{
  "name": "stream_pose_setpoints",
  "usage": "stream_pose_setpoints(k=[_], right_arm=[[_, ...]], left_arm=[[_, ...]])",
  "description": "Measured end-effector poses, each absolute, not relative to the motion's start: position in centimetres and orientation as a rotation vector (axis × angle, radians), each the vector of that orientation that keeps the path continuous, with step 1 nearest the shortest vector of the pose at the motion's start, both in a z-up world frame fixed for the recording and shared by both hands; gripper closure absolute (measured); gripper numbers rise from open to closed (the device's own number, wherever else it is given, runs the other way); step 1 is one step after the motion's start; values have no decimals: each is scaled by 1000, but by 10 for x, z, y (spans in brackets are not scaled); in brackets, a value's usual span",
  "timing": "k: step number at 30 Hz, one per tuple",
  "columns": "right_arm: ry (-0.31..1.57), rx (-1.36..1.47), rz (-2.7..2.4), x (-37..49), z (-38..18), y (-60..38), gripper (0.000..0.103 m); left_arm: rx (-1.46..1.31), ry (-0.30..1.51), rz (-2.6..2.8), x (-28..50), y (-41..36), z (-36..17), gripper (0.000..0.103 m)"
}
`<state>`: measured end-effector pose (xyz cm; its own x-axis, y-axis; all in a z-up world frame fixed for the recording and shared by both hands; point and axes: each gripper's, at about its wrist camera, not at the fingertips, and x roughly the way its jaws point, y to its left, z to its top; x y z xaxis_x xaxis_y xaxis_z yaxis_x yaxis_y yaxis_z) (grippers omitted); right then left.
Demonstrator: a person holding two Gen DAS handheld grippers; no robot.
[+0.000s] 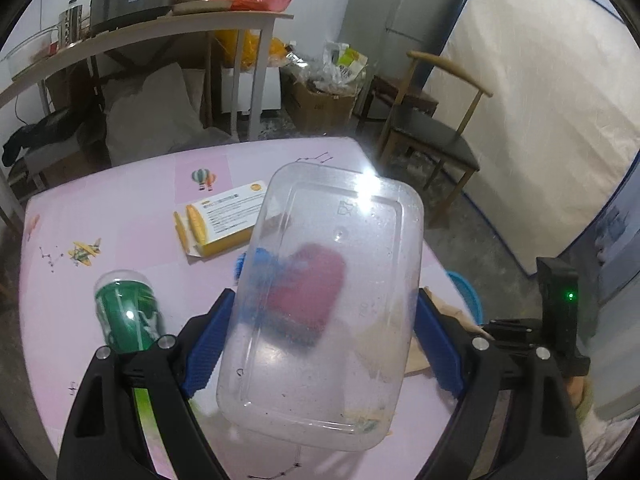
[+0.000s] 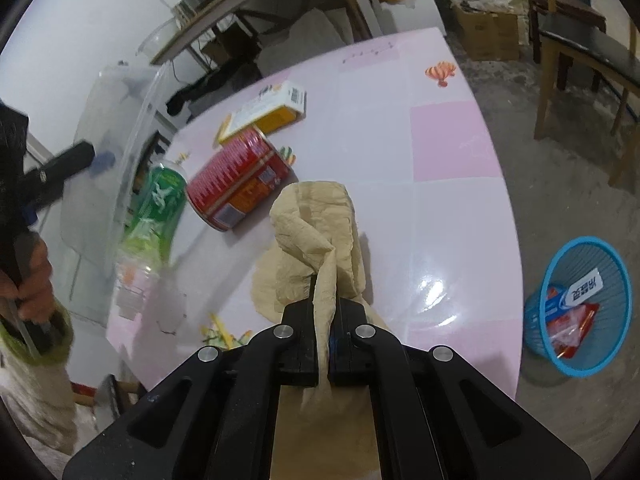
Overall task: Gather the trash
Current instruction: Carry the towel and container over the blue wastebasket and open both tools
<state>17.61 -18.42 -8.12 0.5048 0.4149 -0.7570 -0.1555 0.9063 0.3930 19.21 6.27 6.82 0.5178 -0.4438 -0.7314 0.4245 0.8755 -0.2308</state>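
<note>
A clear plastic container [image 1: 360, 360] hangs tilted above the pink table [image 1: 132, 208], and my left gripper [image 1: 324, 296] is shut on it, its blue pads [image 1: 208, 344] pressing on both long sides. The right wrist view shows that container [image 2: 108, 152] raised at the left. My right gripper [image 2: 324, 300] is shut on a crumpled brown paper napkin [image 2: 316, 216], which hangs down to the table [image 2: 440, 200]. On the table lie a green bottle [image 1: 124, 316] [image 2: 160, 200], a red can [image 2: 240, 180] and a yellow box [image 1: 224, 216] [image 2: 272, 108].
A blue mesh bin [image 2: 580, 304] with wrappers in it stands on the floor right of the table. A wooden chair [image 1: 432, 128] and a cardboard box of rubbish [image 1: 320, 104] stand beyond the far edge. A person's hand [image 2: 32, 280] holds the left gripper's handle.
</note>
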Motion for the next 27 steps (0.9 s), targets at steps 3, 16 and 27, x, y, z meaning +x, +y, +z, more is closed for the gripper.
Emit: stream_pose_setpoints(k=[3, 16, 27], right_arm=[[924, 345, 331, 164, -64, -202, 102], [734, 591, -129, 59, -54, -373, 102], [888, 973, -326, 76, -207, -486, 99]], left_arm=[[-49, 862, -573, 184, 49, 77, 19], [20, 936, -888, 174, -158, 84, 18], [186, 1248, -850, 197, -339, -39, 17]])
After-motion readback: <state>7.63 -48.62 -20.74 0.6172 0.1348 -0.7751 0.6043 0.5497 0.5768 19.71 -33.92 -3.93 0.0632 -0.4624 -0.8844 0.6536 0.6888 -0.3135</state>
